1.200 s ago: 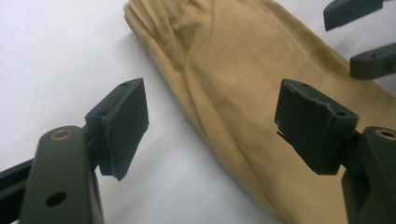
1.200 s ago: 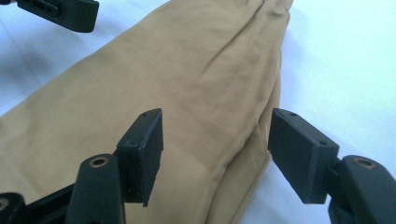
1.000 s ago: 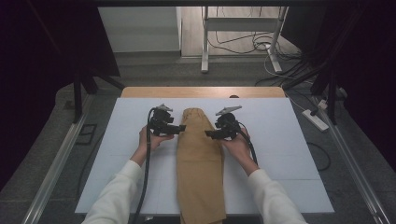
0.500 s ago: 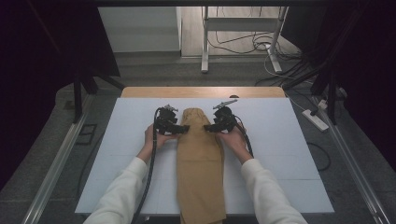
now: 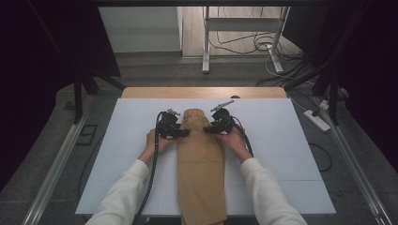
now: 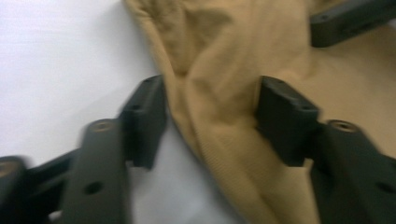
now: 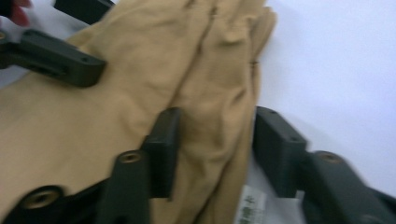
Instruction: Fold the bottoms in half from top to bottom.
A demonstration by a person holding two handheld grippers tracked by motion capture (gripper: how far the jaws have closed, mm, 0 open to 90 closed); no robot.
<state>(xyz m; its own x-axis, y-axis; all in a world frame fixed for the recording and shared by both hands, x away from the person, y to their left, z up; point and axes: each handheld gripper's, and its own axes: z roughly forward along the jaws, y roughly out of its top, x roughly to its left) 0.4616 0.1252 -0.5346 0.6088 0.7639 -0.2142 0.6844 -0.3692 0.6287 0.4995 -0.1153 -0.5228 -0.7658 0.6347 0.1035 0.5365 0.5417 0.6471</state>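
A tan garment (image 5: 202, 164) lies folded into a long strip down the middle of the white table (image 5: 291, 140), its near end hanging over the front edge. My left gripper (image 5: 183, 133) is at the strip's left edge near the far end, and my right gripper (image 5: 210, 129) at the right edge opposite. In the left gripper view the gripper (image 6: 212, 116) stands open with the folded cloth edge (image 6: 224, 70) between its jaws. The right gripper (image 7: 217, 140) is likewise open astride the cloth's (image 7: 140, 93) other edge, beside a white label (image 7: 250, 207).
Bare white table surface lies on both sides of the garment. A wooden strip (image 5: 204, 92) runs along the table's far edge. Metal rails (image 5: 56, 164) flank the table. Cables and a stand (image 5: 244, 33) are on the floor beyond.
Both grippers have slid farther up the garment toward its far end and closed in on its two edges. The cloth itself lies as before.
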